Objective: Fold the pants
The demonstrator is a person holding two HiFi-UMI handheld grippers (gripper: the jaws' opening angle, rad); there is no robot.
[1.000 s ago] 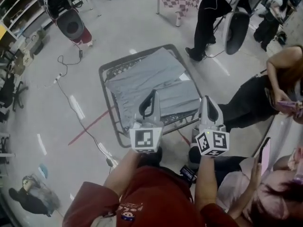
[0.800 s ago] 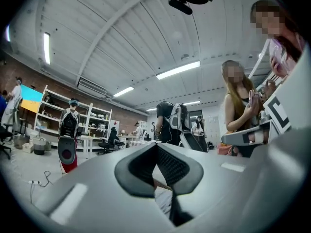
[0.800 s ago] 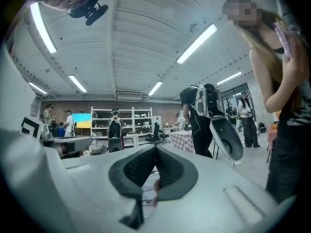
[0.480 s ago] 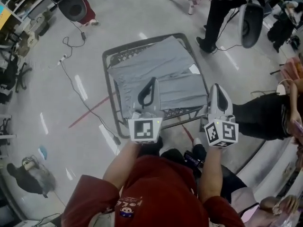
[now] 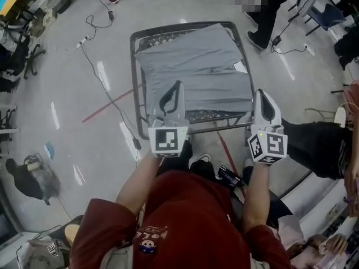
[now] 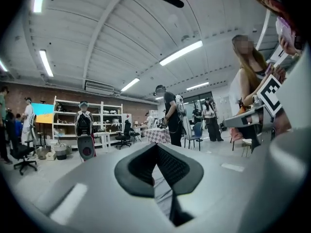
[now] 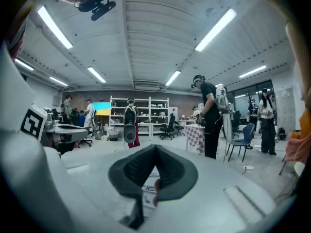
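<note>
Seen from above, a person in a red top holds a two-jaw gripper in each hand over a black wire-mesh table (image 5: 133,55) on a pale workshop floor. Grey pants (image 5: 193,72) lie spread across the table, covering most of it, in what looks like two overlapping layers with a small white label (image 5: 240,66) at the right edge.

The left gripper (image 5: 178,86) sits over the near part of the pants. The right gripper (image 5: 261,94) hangs just beyond the table's near right corner, beside the cloth, not above it. Both grippers have their jaws pressed together with nothing between them. Each gripper's own view looks out level across the room at shelves and standing people, so neither shows the pants. No view shows whether either tip touches the cloth.

Several things could go wrong from here. The closed jaws must part before they can take a hem, or they will only push and bunch the fabric. A shallow pinch may lift one layer alone and leave the fold crooked. A jaw tip could snag in the open mesh. Pulling toward the near rim could drag the pants off the table. A seated person's leg (image 5: 314,144) is close by on the right, and a cable (image 5: 92,43) trails on the floor at left.
</note>
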